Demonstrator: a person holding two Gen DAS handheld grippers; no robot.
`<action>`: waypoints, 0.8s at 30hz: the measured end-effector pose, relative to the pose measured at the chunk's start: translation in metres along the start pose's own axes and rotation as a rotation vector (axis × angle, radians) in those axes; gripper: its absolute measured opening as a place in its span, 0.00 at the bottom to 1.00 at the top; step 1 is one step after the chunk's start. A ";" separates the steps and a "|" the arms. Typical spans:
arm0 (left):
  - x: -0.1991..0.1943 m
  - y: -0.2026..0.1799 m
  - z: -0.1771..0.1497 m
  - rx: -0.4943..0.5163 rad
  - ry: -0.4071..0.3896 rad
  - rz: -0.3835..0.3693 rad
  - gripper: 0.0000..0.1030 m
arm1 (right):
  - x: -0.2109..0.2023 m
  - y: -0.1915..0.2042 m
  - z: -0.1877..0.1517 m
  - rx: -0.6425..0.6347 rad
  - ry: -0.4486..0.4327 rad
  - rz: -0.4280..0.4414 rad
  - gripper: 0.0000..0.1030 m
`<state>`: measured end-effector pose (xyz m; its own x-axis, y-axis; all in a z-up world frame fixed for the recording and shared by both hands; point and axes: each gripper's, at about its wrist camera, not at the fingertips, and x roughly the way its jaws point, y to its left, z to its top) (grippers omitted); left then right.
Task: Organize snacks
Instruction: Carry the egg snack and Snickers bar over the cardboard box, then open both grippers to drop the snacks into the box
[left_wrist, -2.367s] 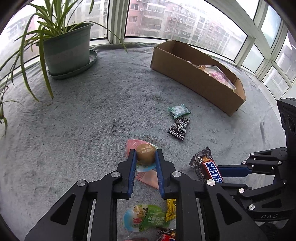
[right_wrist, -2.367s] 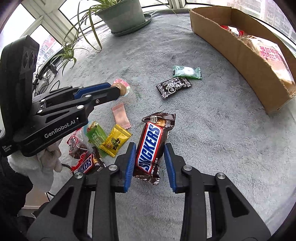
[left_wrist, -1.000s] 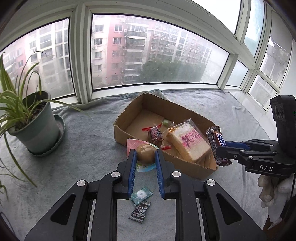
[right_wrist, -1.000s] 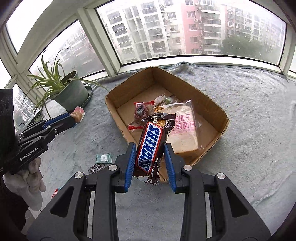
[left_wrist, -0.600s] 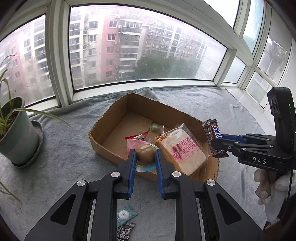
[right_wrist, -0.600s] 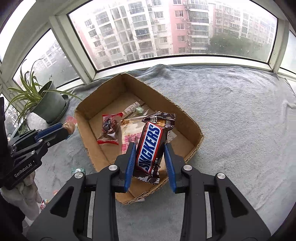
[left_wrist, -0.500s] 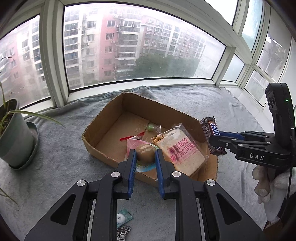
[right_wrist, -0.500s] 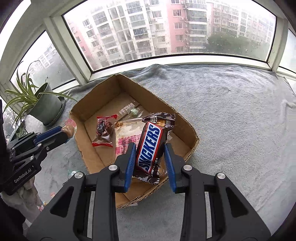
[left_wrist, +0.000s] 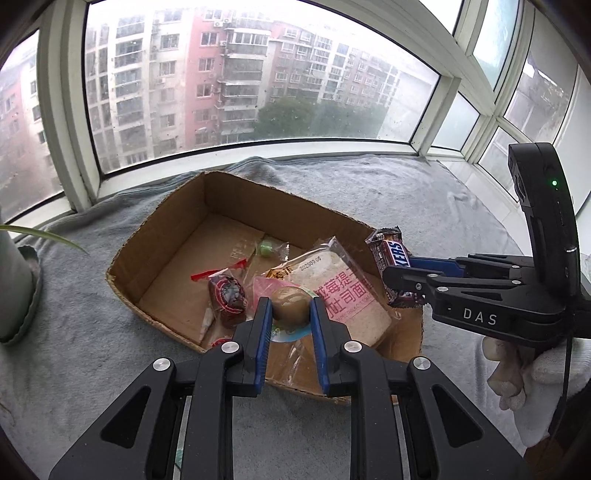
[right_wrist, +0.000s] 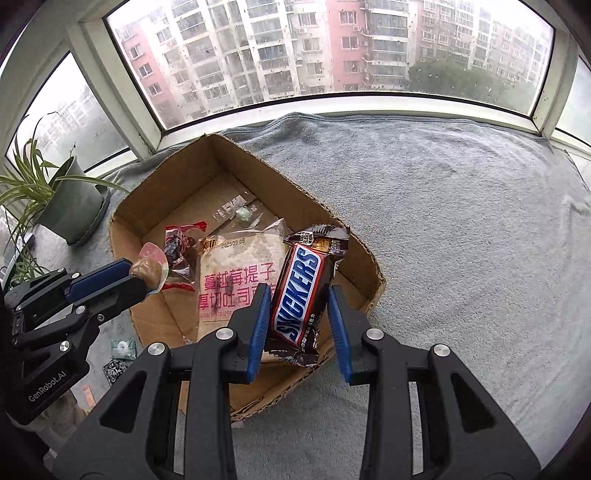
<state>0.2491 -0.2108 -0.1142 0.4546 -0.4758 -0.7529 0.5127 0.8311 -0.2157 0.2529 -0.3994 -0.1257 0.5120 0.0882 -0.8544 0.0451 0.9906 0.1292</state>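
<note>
My left gripper (left_wrist: 290, 308) is shut on a round brown snack in a pink and clear wrapper (left_wrist: 289, 302), held above the near wall of the cardboard box (left_wrist: 173, 225). My right gripper (right_wrist: 300, 301) is shut on a Snickers bar (right_wrist: 300, 291) over the box's near right corner. In the left wrist view the right gripper (left_wrist: 400, 277) reaches in from the right with the Snickers bar (left_wrist: 391, 258). In the right wrist view the left gripper (right_wrist: 147, 273) comes in from the left with its snack (right_wrist: 149, 267). The box holds a bread pack (left_wrist: 343, 291), a red-wrapped snack (left_wrist: 225, 291) and a green candy (left_wrist: 266, 247).
A grey blanket (right_wrist: 461, 221) covers the ledge under curved windows. A potted plant (right_wrist: 66, 206) stands left of the box. A small green packet (right_wrist: 122, 347) and a dark packet (right_wrist: 114, 369) lie on the blanket near the box's left side. A gloved hand (left_wrist: 517, 369) holds the right gripper.
Both grippers have moved closer to the box and a little lower, each keeping its snack. The box looks larger and nearer; the loose packets have slipped out of the left wrist view.
</note>
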 end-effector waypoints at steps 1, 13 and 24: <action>0.001 -0.001 0.000 0.002 0.004 -0.002 0.19 | 0.000 0.000 0.000 -0.001 -0.001 -0.003 0.32; -0.001 0.004 -0.001 -0.012 0.012 0.035 0.47 | -0.012 0.004 0.003 -0.015 -0.043 -0.026 0.63; -0.028 0.005 -0.001 -0.013 -0.031 0.056 0.47 | -0.038 0.021 0.000 -0.046 -0.082 -0.014 0.67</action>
<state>0.2383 -0.1927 -0.0951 0.5047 -0.4370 -0.7445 0.4762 0.8603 -0.1821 0.2344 -0.3821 -0.0907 0.5802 0.0671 -0.8117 0.0141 0.9956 0.0924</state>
